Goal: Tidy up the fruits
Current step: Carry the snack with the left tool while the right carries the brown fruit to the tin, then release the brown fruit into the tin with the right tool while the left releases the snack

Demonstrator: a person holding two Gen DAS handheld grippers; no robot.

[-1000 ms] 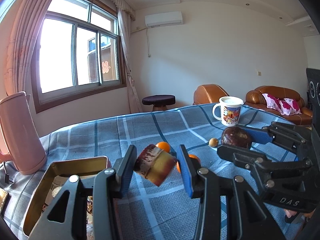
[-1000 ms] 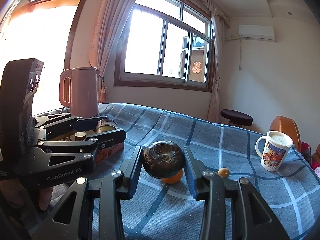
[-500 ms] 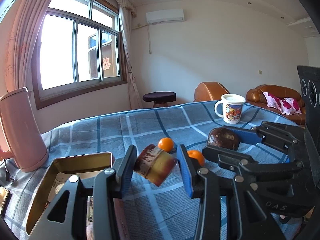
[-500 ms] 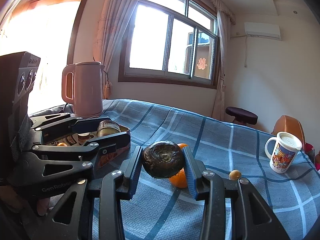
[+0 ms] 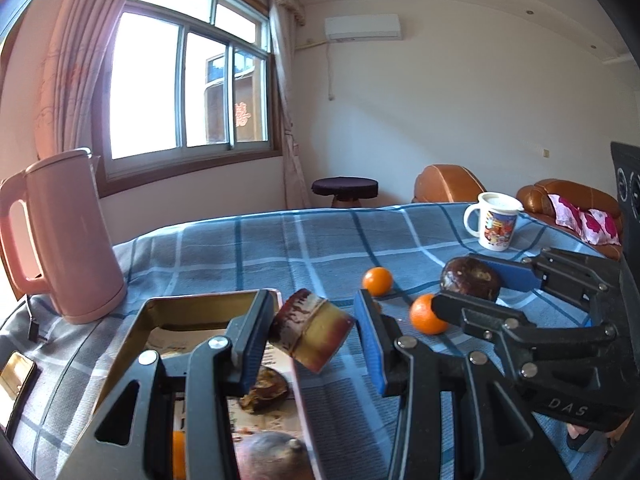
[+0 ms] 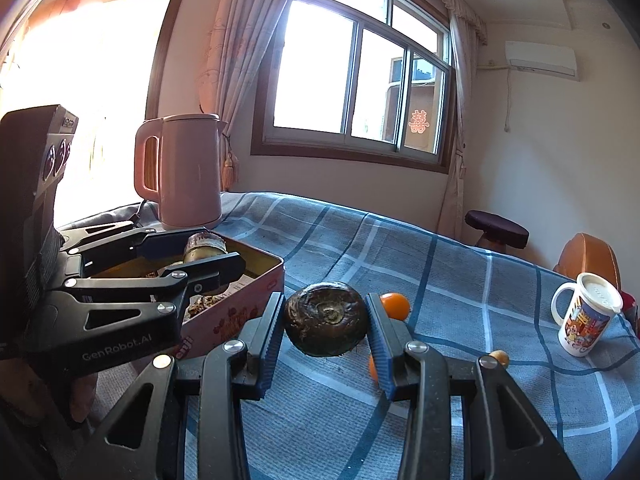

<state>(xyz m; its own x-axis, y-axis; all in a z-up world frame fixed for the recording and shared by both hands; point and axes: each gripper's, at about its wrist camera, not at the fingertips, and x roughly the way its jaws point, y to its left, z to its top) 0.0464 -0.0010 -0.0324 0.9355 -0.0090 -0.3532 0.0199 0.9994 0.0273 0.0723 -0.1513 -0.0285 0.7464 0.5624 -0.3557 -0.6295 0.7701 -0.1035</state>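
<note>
Left claw (image 5: 316, 336) grips cut fruit chunk (image 5: 312, 330); right claw (image 6: 326, 326) grips dark fruit (image 6: 326, 324).

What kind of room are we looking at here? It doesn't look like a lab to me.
Most likely a living room in someone's home. Brown leather armchairs stand behind a table with a blue checked cloth, a curtained window lets in daylight, and a pink kettle and printed mug sit out on the table.

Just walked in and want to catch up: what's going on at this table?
A person is sorting fruit with two handheld grippers. The left gripper holds a cut brown-and-yellow fruit piece over the edge of the metal tin. The right gripper holds a dark round fruit above the blue plaid cloth. Two small oranges are out on the cloth.
</note>
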